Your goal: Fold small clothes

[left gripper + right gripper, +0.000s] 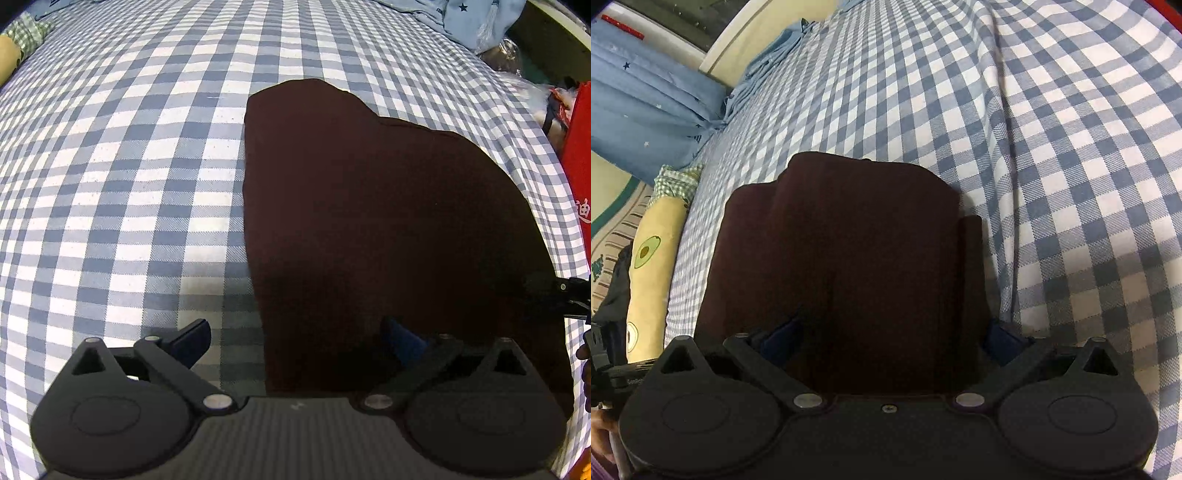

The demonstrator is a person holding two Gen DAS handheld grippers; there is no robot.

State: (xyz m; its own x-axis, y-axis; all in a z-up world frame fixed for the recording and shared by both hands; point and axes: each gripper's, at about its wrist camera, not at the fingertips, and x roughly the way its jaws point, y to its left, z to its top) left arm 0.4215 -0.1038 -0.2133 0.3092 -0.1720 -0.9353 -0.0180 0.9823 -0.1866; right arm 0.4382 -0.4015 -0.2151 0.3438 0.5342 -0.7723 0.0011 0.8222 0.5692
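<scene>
A dark maroon garment (pixel 388 221) lies flat on the blue and white checked bedsheet (pixel 129 166). It looks folded, with a straight left edge. My left gripper (pixel 295 343) is open above its near left corner; the left finger is over the sheet, the right finger (pixel 402 339) is over the cloth. In the right wrist view the same garment (pixel 842 240) fills the middle. My right gripper (pixel 890 339) is open wide, with its fingers on either side of the garment's near end. Neither gripper holds anything.
Light blue cloth with stars (pixel 461 18) lies at the far end of the bed. A red box (pixel 580 147) stands at the right edge. A yellow avocado-print pillow (pixel 653 266) and a blue curtain (pixel 646 110) are to the left of the bed.
</scene>
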